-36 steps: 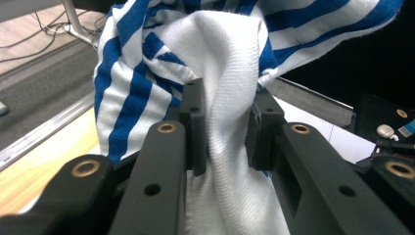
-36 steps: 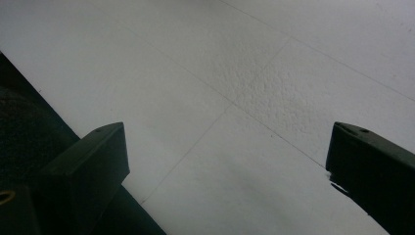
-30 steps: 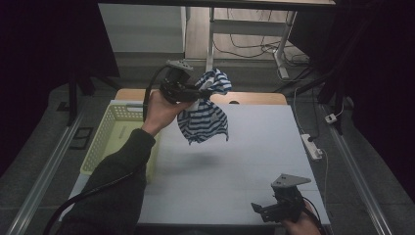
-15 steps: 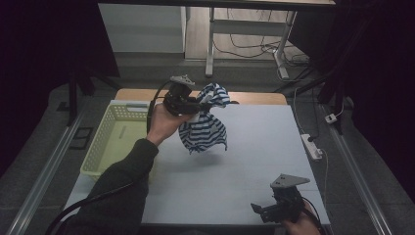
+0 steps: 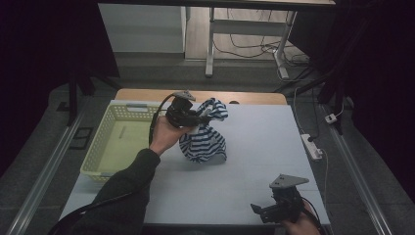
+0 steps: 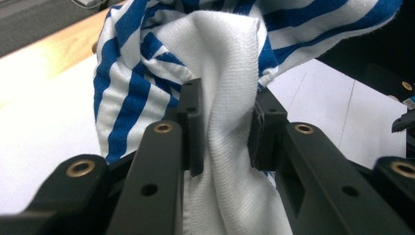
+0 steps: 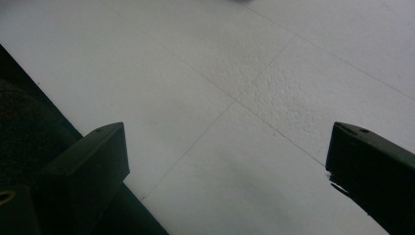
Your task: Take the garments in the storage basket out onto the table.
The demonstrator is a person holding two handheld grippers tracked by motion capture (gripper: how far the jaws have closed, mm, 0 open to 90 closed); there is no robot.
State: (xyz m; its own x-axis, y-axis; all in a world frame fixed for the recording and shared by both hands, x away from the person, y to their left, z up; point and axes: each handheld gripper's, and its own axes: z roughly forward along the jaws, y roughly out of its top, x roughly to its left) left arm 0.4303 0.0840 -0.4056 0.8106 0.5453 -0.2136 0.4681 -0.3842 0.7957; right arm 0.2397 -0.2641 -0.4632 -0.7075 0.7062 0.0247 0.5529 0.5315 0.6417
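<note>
1. While pinching the striped cloth [image 6: 225,58] in the left gripper [image 6: 222,127], hold that squeeze firm. Shut tight on a fat white bunch of it, with both black jaws pressing in from the sides.
2. Look down from the high view next: left gripper [image 5: 203,117] up in the air, held level in the left hand [image 5: 166,137], over the far part of the table [image 5: 264,147].
3. Find the cloth [image 5: 203,144] there: hanging down from the jaws in a soft lump, just beside the yellow basket [image 5: 95,152] and not inside it. Bottom edge looks to be just touching the white top, but hard to tell for sure.
4. Seems to be a put-down step, so go down slow and straight. Slide a bit sideways on the way to lay the cloth flat and not in a pile.
5. Stay away from the basket wall to stop a snag.
6. Let go only with most of the cloth lying on the table. Open wide, then lift straight up to get free of the folds.
7. Leave the right gripper [image 5: 262,211] resting low at the near edge, well apart from the cloth. Jaws spread wide with nothing between them but bare table in the right gripper view [image 7: 225,161]. Ready to come help smooth things out.
</note>
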